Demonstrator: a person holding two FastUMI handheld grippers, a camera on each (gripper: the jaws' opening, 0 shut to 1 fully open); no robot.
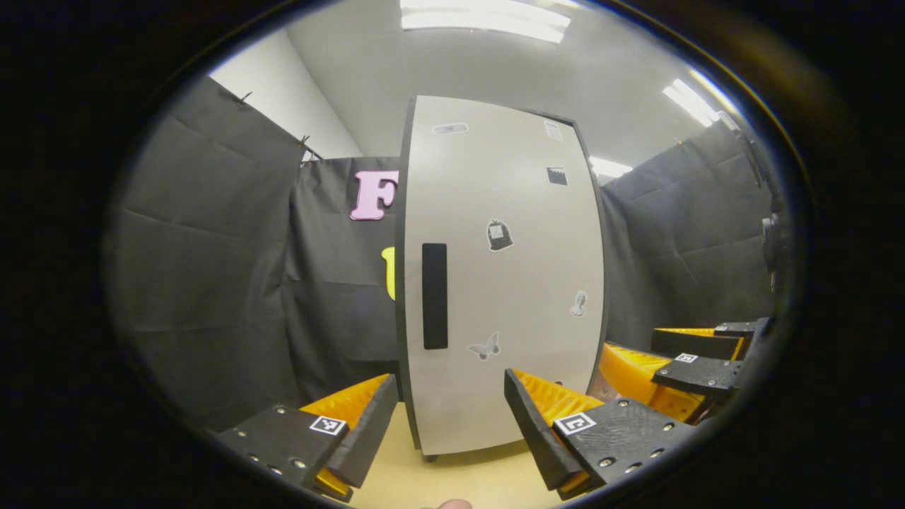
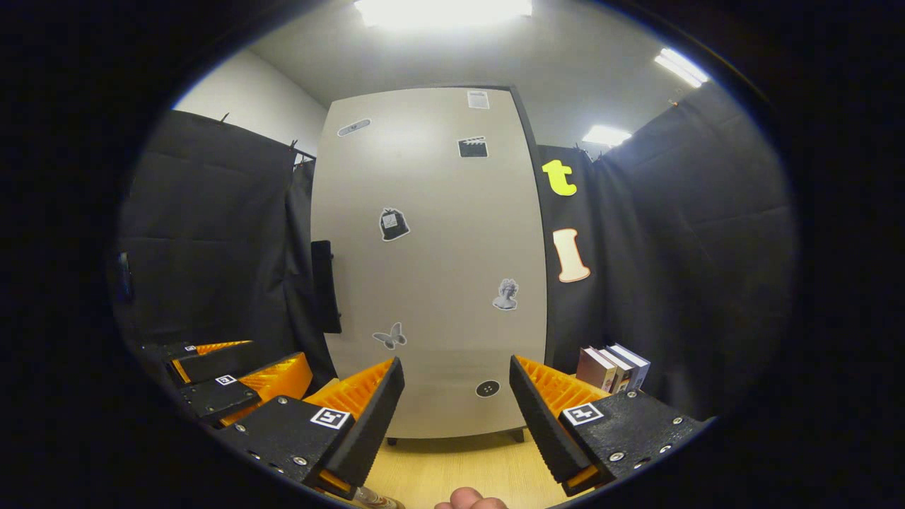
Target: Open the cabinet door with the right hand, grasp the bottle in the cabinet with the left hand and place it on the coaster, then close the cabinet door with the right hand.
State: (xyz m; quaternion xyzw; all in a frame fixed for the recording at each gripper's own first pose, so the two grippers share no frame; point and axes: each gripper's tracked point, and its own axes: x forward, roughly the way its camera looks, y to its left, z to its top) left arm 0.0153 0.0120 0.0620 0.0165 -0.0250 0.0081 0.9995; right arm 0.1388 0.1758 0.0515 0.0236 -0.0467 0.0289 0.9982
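A tall pale cabinet door (image 1: 502,283) with several stickers stands shut ahead of me on the wooden table (image 1: 452,474). Its dark vertical handle (image 1: 435,295) is near the door's left edge. The shut door hides the cabinet's inside. My left gripper (image 1: 449,396) is open and empty, a short way in front of the door's lower part, below the handle. In the right gripper view the same door (image 2: 431,268) faces me, with the handle (image 2: 323,286) sticking out at its left edge. My right gripper (image 2: 456,375) is open and empty before the door's bottom. The left gripper (image 2: 226,378) sits beside it.
Several books (image 2: 611,367) stand upright on the table to the right of the cabinet. Black cloth walls close in on both sides and behind. The right gripper (image 1: 679,367) appears at the right in the left gripper view. A fingertip (image 2: 470,500) shows at the bottom edge.
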